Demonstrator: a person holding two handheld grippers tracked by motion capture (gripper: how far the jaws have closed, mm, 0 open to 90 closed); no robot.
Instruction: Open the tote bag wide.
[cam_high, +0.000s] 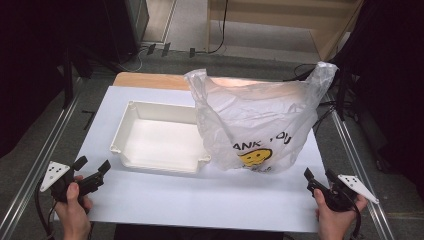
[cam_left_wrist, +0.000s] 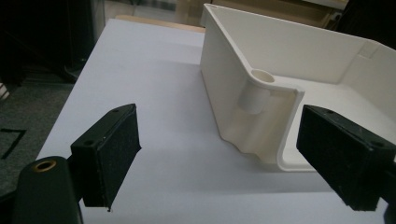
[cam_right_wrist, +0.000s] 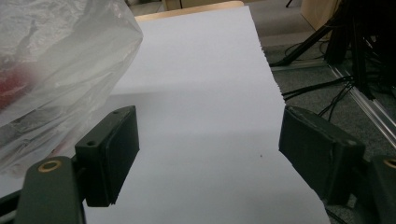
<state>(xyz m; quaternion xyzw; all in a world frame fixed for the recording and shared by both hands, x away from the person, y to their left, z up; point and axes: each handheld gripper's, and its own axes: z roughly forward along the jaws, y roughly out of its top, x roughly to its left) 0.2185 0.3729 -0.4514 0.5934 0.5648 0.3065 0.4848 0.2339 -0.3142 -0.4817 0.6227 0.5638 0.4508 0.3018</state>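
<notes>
An empty white plastic tub (cam_high: 157, 137) sits on the white table sheet (cam_high: 210, 195), left of centre. A clear plastic bag (cam_high: 257, 120) with a yellow smiley face and printed letters stands upright just right of the tub, touching its right end. My left gripper (cam_high: 92, 166) is open near the table's front left corner, with the tub's near corner (cam_left_wrist: 261, 116) ahead between its jaws, apart from them. My right gripper (cam_high: 320, 176) is open at the front right, empty. The bag (cam_right_wrist: 56, 74) lies to its left, with something red dimly visible inside.
Metal rails (cam_high: 40, 165) run along both sides of the table. Black cables (cam_high: 327, 107) trail on the floor at the right. A wooden board edge (cam_high: 150, 80) shows behind the sheet. Bare sheet lies along the front between the grippers.
</notes>
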